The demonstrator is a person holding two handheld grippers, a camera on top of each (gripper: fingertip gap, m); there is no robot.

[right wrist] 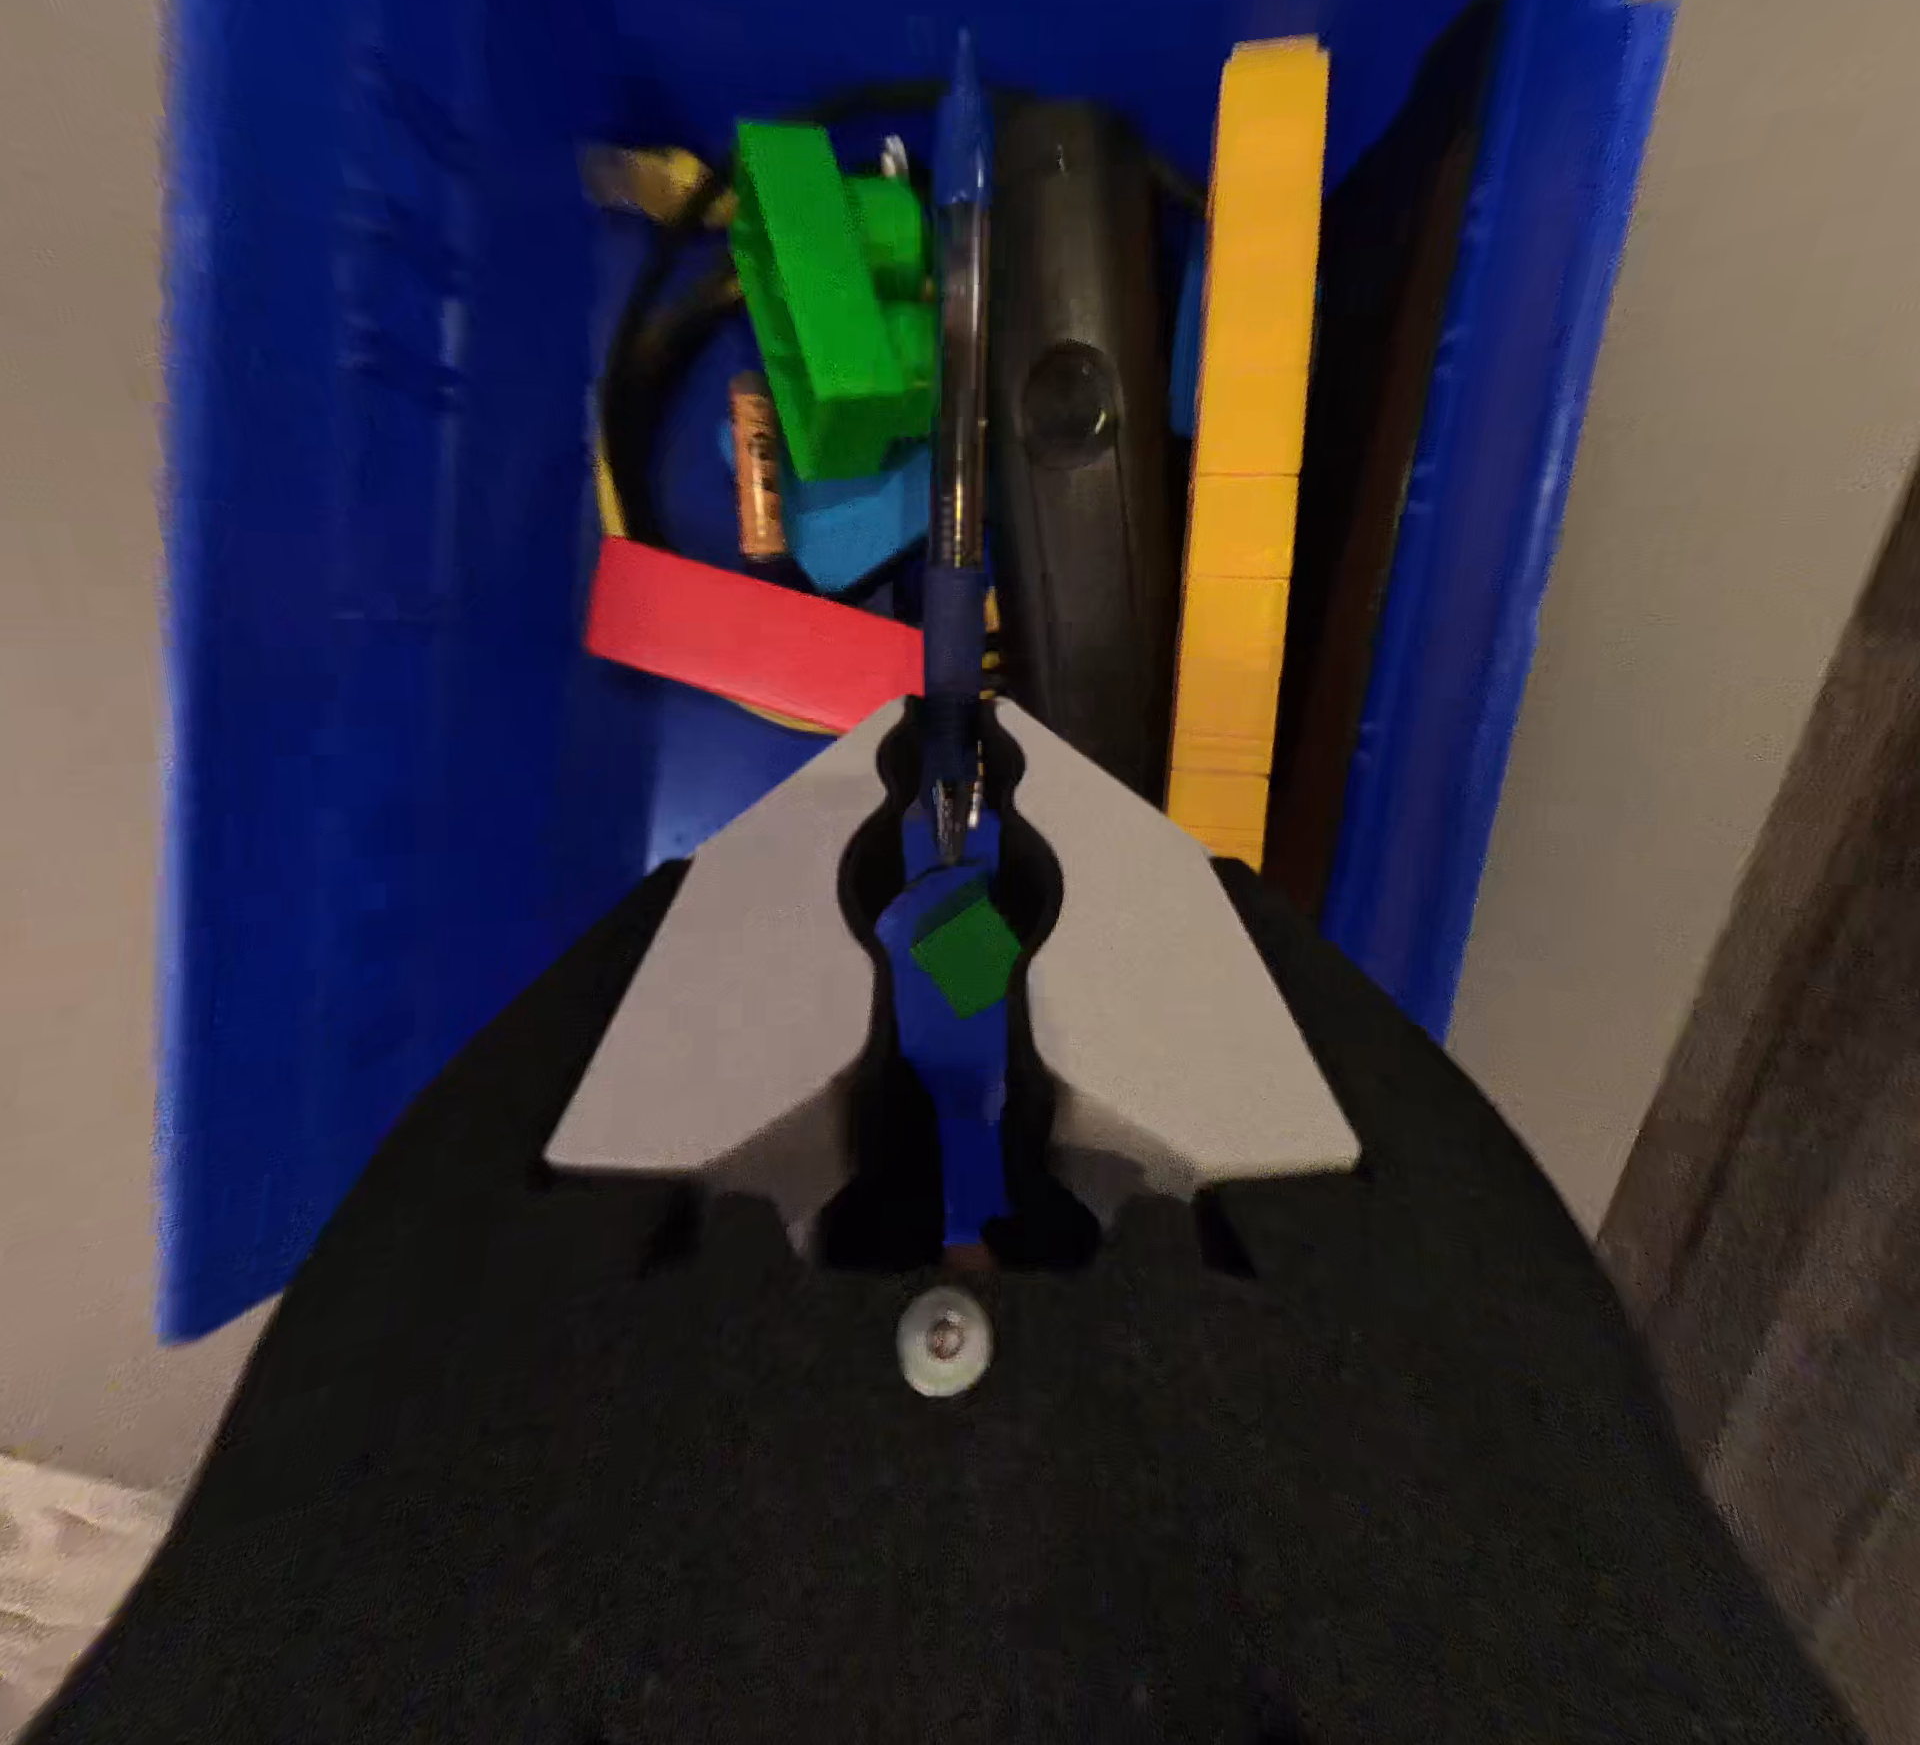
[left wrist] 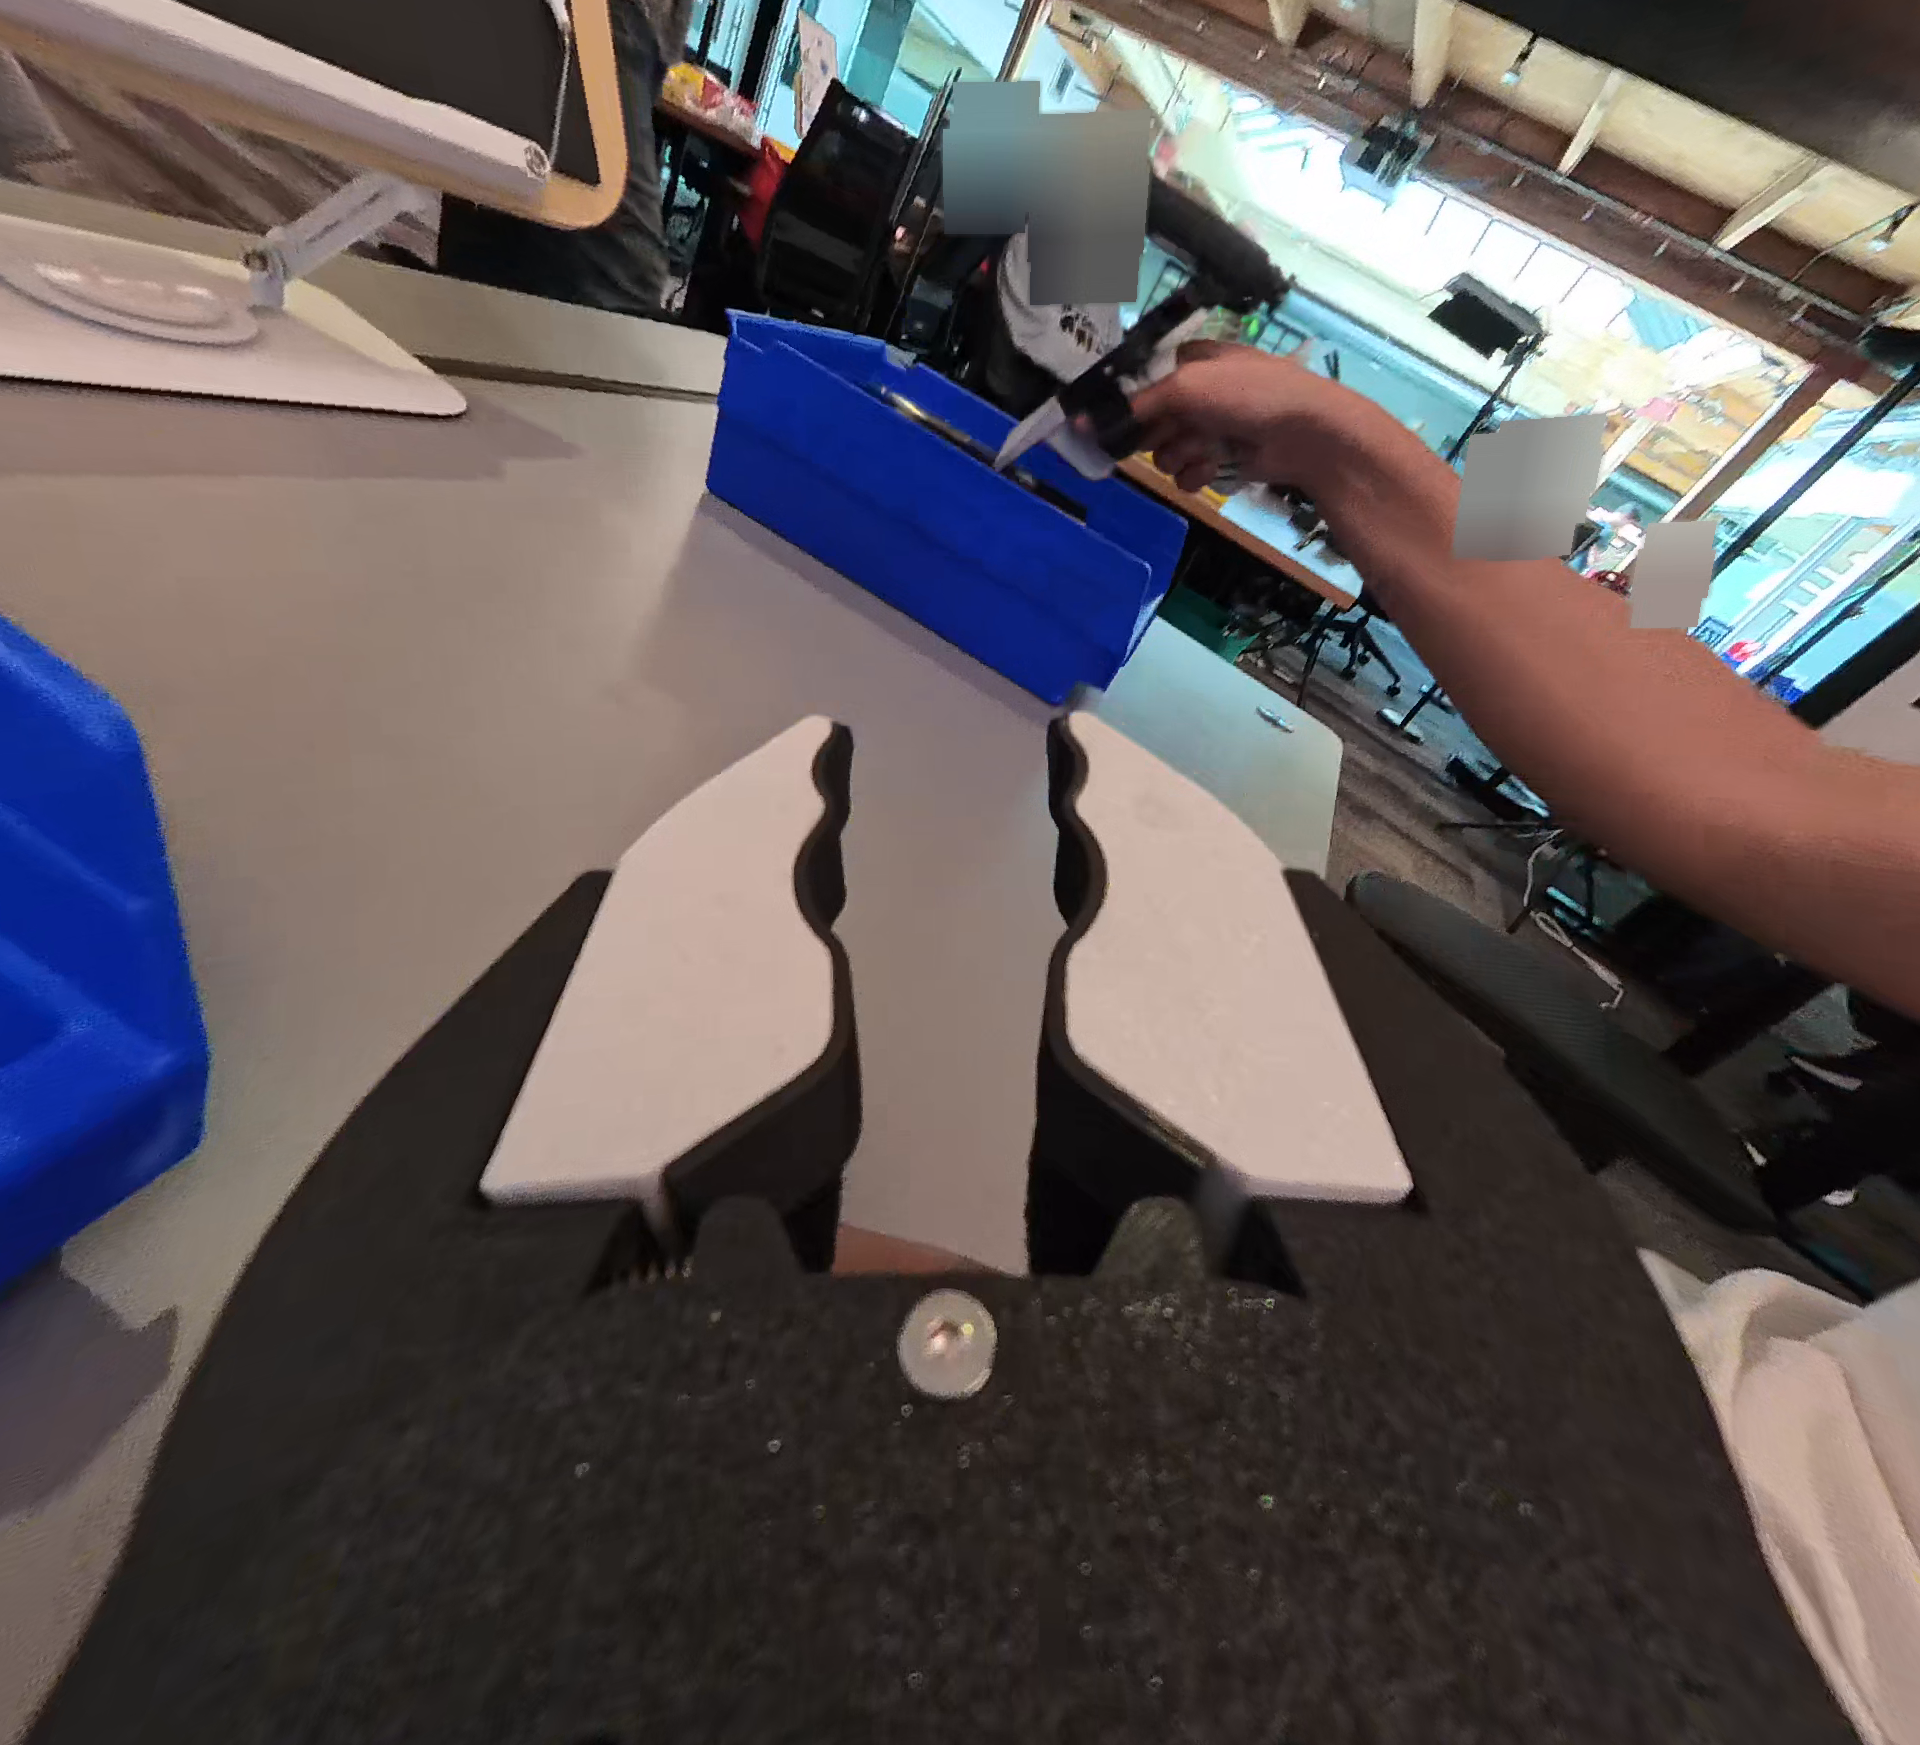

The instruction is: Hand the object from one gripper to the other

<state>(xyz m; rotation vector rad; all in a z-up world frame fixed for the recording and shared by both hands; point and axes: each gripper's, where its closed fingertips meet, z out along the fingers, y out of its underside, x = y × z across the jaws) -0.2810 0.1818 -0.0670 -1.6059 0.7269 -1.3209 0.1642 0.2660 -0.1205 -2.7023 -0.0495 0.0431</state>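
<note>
Left wrist view: left gripper (left wrist: 948,739) over the table (left wrist: 416,656), jaws apart and empty; far off, the right gripper (left wrist: 1013,448) dips into a blue bin (left wrist: 935,552). Right wrist view: right gripper (right wrist: 951,708) clamped on a pen (right wrist: 961,345), above the bin's (right wrist: 364,448) blocks.

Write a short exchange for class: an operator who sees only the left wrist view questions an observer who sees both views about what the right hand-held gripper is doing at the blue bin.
Operator: The right hand-held gripper dips into the blue bin. Is it holding anything?
Observer: Yes. Its fingertips are shut on a blue pen, at the rubber grip.
Operator: Which way does the pen point?
Observer: It runs straight ahead along the fingers, with its writing tip back towards the camera.
</note>
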